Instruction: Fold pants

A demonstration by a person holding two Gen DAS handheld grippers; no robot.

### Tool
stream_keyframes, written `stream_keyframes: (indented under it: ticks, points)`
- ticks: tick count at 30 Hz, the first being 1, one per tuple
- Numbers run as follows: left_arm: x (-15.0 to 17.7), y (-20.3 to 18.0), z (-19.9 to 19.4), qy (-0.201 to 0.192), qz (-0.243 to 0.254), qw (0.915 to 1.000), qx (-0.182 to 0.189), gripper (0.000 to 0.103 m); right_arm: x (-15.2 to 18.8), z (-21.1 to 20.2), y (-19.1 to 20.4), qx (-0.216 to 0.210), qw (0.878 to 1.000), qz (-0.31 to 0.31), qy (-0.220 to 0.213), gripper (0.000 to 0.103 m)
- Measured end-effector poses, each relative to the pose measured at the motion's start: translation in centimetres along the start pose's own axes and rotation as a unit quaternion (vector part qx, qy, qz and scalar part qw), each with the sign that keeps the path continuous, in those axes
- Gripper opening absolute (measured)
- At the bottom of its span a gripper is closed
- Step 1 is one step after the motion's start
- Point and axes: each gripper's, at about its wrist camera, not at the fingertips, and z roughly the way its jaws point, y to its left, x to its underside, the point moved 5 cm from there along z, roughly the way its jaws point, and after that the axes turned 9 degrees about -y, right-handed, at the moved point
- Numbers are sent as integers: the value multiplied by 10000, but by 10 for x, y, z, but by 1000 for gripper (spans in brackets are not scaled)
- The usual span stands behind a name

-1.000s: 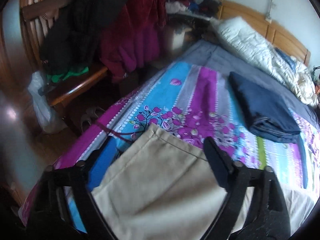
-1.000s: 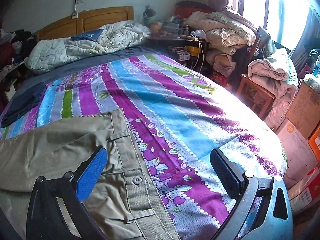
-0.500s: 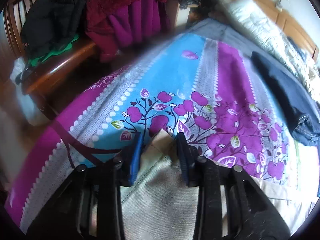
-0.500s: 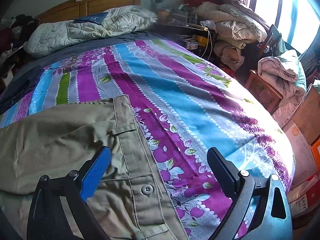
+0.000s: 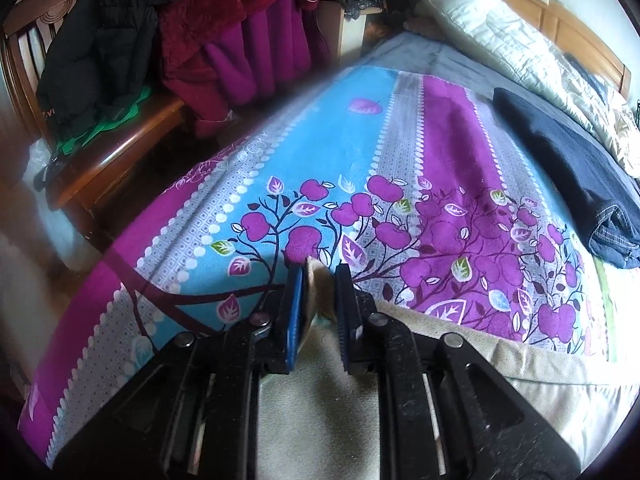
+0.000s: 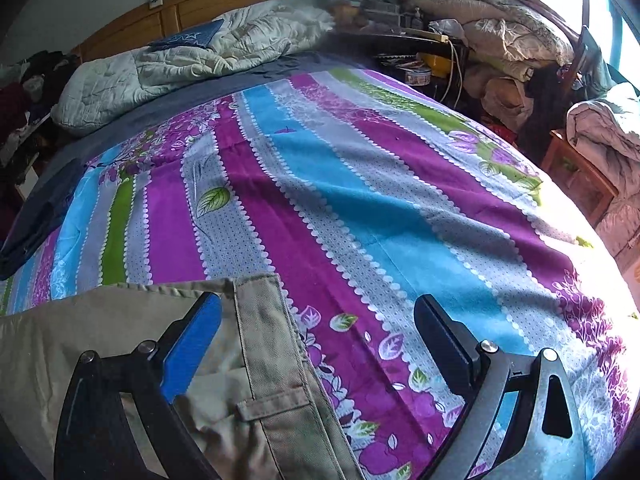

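- The khaki pants (image 6: 120, 360) lie flat at the near end of the floral bedspread (image 6: 360, 200), with the waistband (image 6: 276, 380) running away from the camera in the right wrist view.
- The left gripper (image 5: 320, 300) is clamped on a corner of the khaki pants; a tuft of fabric stands up between its jaws, just short of the purple flowers printed on the floral bedspread.
- The right gripper (image 6: 316, 344) is spread wide over the waistband, one finger above the cloth and the other above the floral bedspread, holding nothing.
- The cloth looks like a soft, light twill with some body: it should drape and follow a pull, but a pinch at one point will likely let the rest sag.
- Judged from this, the waistband with its belt loop is the thicker, firmer edge and a sound second hold.
- Beyond the khaki pants the floral bedspread lies bare and broad, giving room to carry a fold across.
- The folded dark jeans (image 5: 568, 184) lie farther up the floral bedspread, well apart; its side edge drops toward a wooden chair (image 5: 112, 152).
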Motion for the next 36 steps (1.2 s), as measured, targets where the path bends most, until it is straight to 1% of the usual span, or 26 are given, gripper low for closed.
stream_keyframes:
  ticks: [3, 5, 6, 7, 8, 9, 10, 12, 14, 15, 16, 18, 20, 22, 24, 27, 29, 31, 32, 33, 35, 36]
  points:
    - [0, -3, 4, 11, 46, 10000, -45, 17, -3, 27, 19, -251, 9991, -204, 270, 99]
    - [0, -3, 5, 14, 68, 10000, -61, 17, 0, 50, 24, -208, 9983, -177, 507, 99]
    - [0, -3, 5, 15, 61, 10000, -55, 17, 2, 60, 24, -181, 9979, -94, 611, 94]
    - [-1, -3, 5, 18, 54, 10000, -49, 18, 6, 70, 23, -201, 9970, 11, 745, 82]
    - [-1, -3, 5, 19, 50, 10000, -48, 18, 11, 80, 24, -329, 9949, 99, 944, 74]
    - [-1, -3, 6, 22, 47, 10000, -46, 18, 12, 81, 29, -452, 9951, 30, 874, 56]
    - [-1, -3, 6, 28, 43, 10000, -41, 18, 13, 78, 38, -626, 9947, -101, 810, 35]
    - [0, -3, 6, 21, 37, 10000, -48, 18, 13, 71, 45, -501, 9957, -229, 744, 34]
    - [-2, -4, 5, 25, 99, 9999, -139, 18, 9, 59, 44, -550, 9961, -119, 674, 31]
    - [-3, -6, 3, 20, 165, 9996, -237, 17, 6, 52, 44, -574, 9963, -55, 639, 29]
    - [-5, -8, -2, -8, 189, 9993, -317, 13, 1, 42, 45, -596, 9967, -50, 556, 26]
    - [-10, -8, -15, -133, 25, 9994, -307, 10, -10, 12, 45, -727, 9967, -41, 365, 13]
    - [-17, 3, -39, -374, -410, 9984, -107, 9, -18, -29, 45, -964, 9952, -53, 144, 12]
    - [-21, 17, -71, -649, -844, 9940, 240, 9, -17, -73, 45, -1123, 9934, -232, 5, 12]
    - [-22, 33, -109, -898, -990, 9901, 436, 8, -8, -116, 36, -1277, 9913, -304, -77, 11]
    - [-5, 66, -178, -1331, -1162, 9808, 821, 8, 19, -178, 13, -1427, 9895, -181, -121, 11]
    - [18, 94, -221, -1533, -1272, 9748, 1001, 8, 48, -211, -6, -1471, 9891, -46, -66, 11]
    - [52, 123, -257, -1544, -1371, 9729, 1036, 8, 82, -232, -26, -1397, 9902, 19, 52, 12]
    - [70, 134, -270, -1501, -1411, 9731, 1026, 8, 103, -237, -37, -1388, 9900, 146, 216, 12]
    - [94, 149, -285, -1431, -1520, 9728, 1004, 8, 122, -239, -49, -1391, 9891, 296, 389, 12]
    - [132, 171, -303, -1325, -1753, 9717, 871, 8, 157, -237, -71, -1165, 9893, 591, 653, 13]
    - [152, 182, -309, -1234, -1849, 9719, 772, 9, 171, -235, -82, -1127, 9869, 873, 755, 14]
